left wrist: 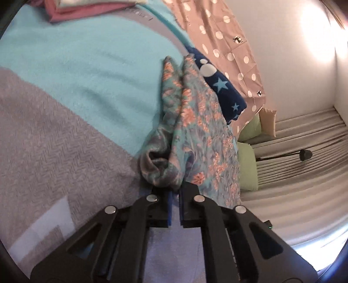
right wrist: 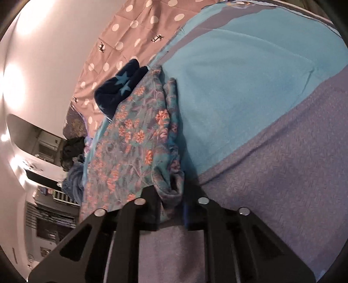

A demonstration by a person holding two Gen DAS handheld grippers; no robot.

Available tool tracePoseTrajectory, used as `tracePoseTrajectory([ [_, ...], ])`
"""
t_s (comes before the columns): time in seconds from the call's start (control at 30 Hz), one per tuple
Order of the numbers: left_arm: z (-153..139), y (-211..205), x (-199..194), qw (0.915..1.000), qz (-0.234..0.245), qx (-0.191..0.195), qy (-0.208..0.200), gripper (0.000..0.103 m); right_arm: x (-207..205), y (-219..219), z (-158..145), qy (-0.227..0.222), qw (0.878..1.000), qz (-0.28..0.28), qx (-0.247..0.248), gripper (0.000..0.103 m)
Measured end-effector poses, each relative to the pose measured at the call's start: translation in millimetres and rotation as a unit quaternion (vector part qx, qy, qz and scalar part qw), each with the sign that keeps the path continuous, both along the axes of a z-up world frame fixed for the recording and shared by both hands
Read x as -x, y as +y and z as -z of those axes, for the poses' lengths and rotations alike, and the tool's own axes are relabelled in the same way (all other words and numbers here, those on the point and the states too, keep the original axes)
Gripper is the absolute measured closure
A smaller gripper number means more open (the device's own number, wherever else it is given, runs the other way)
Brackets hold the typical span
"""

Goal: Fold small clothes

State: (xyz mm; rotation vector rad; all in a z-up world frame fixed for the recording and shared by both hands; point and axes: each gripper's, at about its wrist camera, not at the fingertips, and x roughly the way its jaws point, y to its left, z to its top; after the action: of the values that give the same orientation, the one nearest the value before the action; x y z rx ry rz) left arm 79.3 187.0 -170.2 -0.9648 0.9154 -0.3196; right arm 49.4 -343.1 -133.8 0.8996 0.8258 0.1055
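A teal floral garment (left wrist: 195,135) with orange flowers hangs stretched in front of both cameras, above a teal and grey blanket (left wrist: 76,76). My left gripper (left wrist: 175,189) is shut on a bunched corner of the garment. In the right wrist view the same floral garment (right wrist: 134,139) is held by my right gripper (right wrist: 171,196), which is shut on another bunched corner. A dark blue cloth with stars (left wrist: 219,87) lies just behind the garment; it also shows in the right wrist view (right wrist: 119,89).
A pink polka-dot sheet (left wrist: 219,37) lies beyond the blanket. Folded pink and white cloth (left wrist: 87,8) sits at the blanket's far end. Green and cream cushions (left wrist: 250,152) and grey curtains (left wrist: 304,141) are at the right. Dark clothes (right wrist: 72,150) and shelves (right wrist: 50,217) are at the left.
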Motion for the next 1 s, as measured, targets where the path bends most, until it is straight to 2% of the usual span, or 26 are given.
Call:
tracePoseTrajectory([
  [0.13, -36, -5, 17, 0.999, 0.011, -0.009, -0.041, 0.1, 18, -6, -35, -0.053, 0.998, -0.009, -0.015, 0.093],
  [0.2, -56, -8, 30, 0.9976, 0.027, -0.02, -0.06, 0.1, 35, -4, -52, -0.06, 0.998, -0.019, 0.01, 0.093],
  [0.27, -72, -13, 50, 0.9956, 0.048, -0.047, -0.065, 0.1, 52, -7, -57, -0.052, 0.998, -0.023, 0.032, 0.093],
  [0.37, -72, -14, 84, 0.9942, 0.073, -0.066, -0.044, 0.1, 89, -21, -40, -0.006, 1.0, -0.022, 0.021, 0.093],
  [0.43, -60, -15, 102, 0.9931, 0.085, -0.077, -0.021, 0.1, 109, -24, -17, 0.034, 0.999, -0.029, 0.01, 0.093],
  [0.47, -54, -16, 108, 0.9916, 0.087, -0.095, -0.008, 0.099, 116, -23, -3, 0.059, 0.997, -0.035, 0.024, 0.092],
  [0.5, -45, -15, 113, 0.9878, 0.08, -0.132, 0.014, 0.098, 120, -24, 1, 0.07, 0.996, -0.032, 0.037, 0.092],
  [0.57, -33, -6, 118, 0.9799, 0.047, -0.185, 0.058, 0.085, 126, -30, 4, 0.065, 0.997, -0.021, 0.028, 0.091],
  [0.6, -31, 0, 119, 0.979, 0.033, -0.189, 0.067, 0.088, 127, -35, -1, 0.067, 0.997, -0.007, 0.028, 0.085],
  [0.63, -32, 8, 120, 0.9798, 0.013, -0.186, 0.073, 0.091, 127, -38, -10, 0.06, 0.997, 0.01, 0.052, 0.08],
  [0.67, -38, 13, 121, 0.9778, -0.005, -0.198, 0.07, 0.09, 125, -39, -16, 0.054, 0.996, 0.019, 0.074, 0.08],
  [0.7, -51, 15, 120, 0.9699, -0.025, -0.236, 0.053, 0.09, 121, -37, -29, 0.041, 0.991, 0.028, 0.125, 0.08],
  [0.73, -62, 12, 120, 0.9643, -0.034, -0.26, 0.036, 0.09, 116, -33, -37, 0.031, 0.987, 0.028, 0.155, 0.08],
  [0.77, -73, 9, 118, 0.9607, -0.039, -0.275, 0.016, 0.09, 112, -28, -43, 0.018, 0.984, 0.021, 0.174, 0.079],
  [0.8, -86, 0, 114, 0.9626, -0.035, -0.268, -0.013, 0.09, 105, -19, -49, 0.0, 0.984, 0.006, 0.179, 0.079],
  [0.87, -98, -19, 104, 0.9675, -0.006, -0.248, -0.049, 0.088, 91, 4, -53, -0.028, 0.984, -0.041, 0.17, 0.079],
  [0.9, -99, -30, 99, 0.9671, 0.017, -0.246, -0.062, 0.084, 86, 14, -53, -0.034, 0.983, -0.061, 0.169, 0.079],
  [0.93, -97, -51, 91, 0.9628, 0.051, -0.255, -0.071, 0.079, 80, 25, -50, -0.037, 0.981, -0.083, 0.171, 0.079],
  [1.0, -82, -79, 78, 0.9549, 0.098, -0.272, -0.067, 0.068, 68, 44, -33, -0.011, 0.975, -0.107, 0.194, 0.075],
])
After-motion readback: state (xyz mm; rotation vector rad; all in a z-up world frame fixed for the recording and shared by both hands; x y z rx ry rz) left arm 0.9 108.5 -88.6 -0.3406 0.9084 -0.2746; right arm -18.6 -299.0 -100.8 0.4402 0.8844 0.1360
